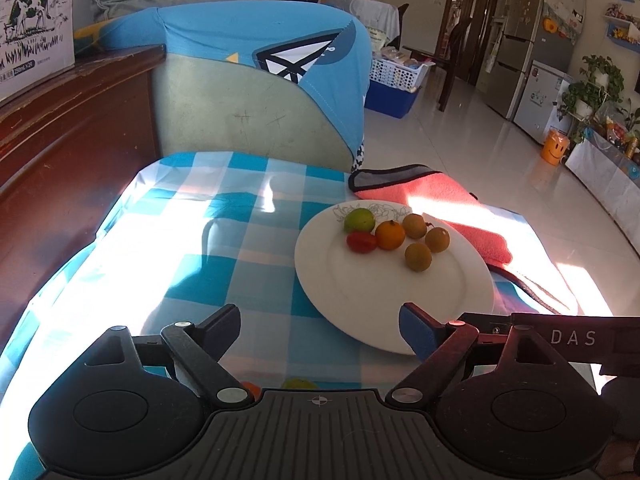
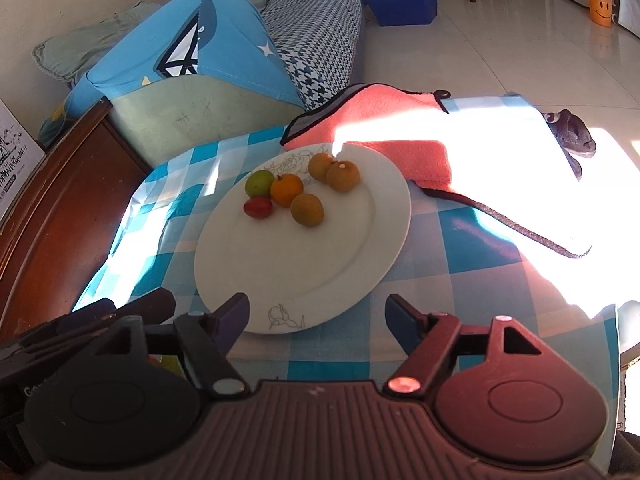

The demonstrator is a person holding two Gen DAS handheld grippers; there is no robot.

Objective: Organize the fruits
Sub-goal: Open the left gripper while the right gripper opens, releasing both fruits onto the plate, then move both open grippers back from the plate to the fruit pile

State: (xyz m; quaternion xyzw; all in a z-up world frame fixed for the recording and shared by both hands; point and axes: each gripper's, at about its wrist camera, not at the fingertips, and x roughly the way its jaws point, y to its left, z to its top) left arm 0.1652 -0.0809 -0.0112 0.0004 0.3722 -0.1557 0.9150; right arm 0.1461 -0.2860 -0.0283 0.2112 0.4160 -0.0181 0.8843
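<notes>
A white plate (image 1: 360, 300) (image 2: 280, 260) sits on the blue checked tablecloth. On its far part lie a green fruit (image 1: 359, 220) (image 2: 259, 183), a red tomato (image 1: 361, 242) (image 2: 258, 207), an orange (image 1: 390, 234) (image 2: 286, 189) and three brown round fruits (image 1: 418, 256) (image 2: 307, 209). My left gripper (image 1: 320, 330) is open and empty at the plate's near edge. My right gripper (image 2: 317, 320) is open and empty, also at the plate's near edge. More fruit (image 1: 298, 383) peeks out under the left gripper, mostly hidden.
A pink towel (image 1: 440, 204) (image 2: 384, 136) lies behind and right of the plate. A blue-covered sofa arm (image 1: 260, 80) stands behind the table, a dark wooden cabinet (image 1: 60, 140) to the left. The table edge drops to tiled floor on the right.
</notes>
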